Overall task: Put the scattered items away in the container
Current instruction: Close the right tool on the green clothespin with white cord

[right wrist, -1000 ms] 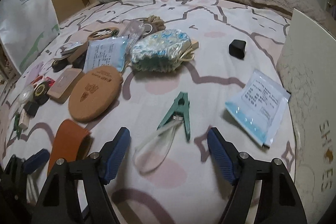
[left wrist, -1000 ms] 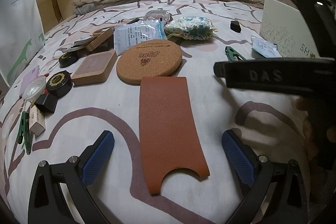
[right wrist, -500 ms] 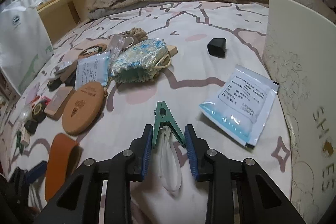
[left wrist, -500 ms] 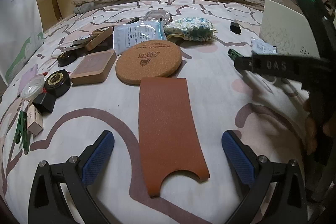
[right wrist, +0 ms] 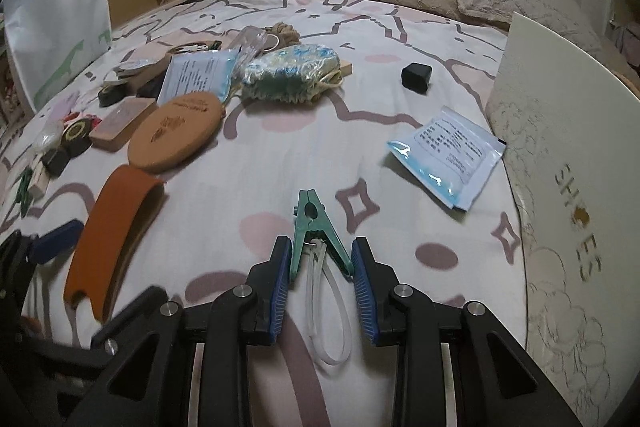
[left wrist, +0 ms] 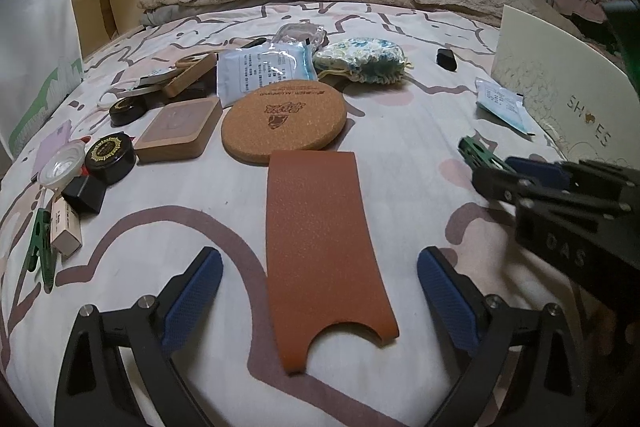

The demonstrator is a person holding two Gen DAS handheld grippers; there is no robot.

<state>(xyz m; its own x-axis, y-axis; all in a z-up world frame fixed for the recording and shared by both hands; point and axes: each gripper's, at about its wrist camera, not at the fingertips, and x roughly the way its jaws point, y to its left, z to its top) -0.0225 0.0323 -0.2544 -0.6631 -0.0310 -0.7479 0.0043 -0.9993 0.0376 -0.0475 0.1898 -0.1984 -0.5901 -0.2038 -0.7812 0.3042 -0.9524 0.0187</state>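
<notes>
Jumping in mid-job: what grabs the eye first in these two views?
The right tongs are closed on a green plastic clothes peg with a clear loop, near the white shoe box. The left tongs, closing slightly, straddle a flat rust-brown leather sleeve without touching it. Beyond it lies a round cork coaster.

Two low wrist fisheyes facing the pillows, close over the bed [left wrist: 400, 155], sharing cork mat [left wrist: 284, 115] clutter.
</notes>
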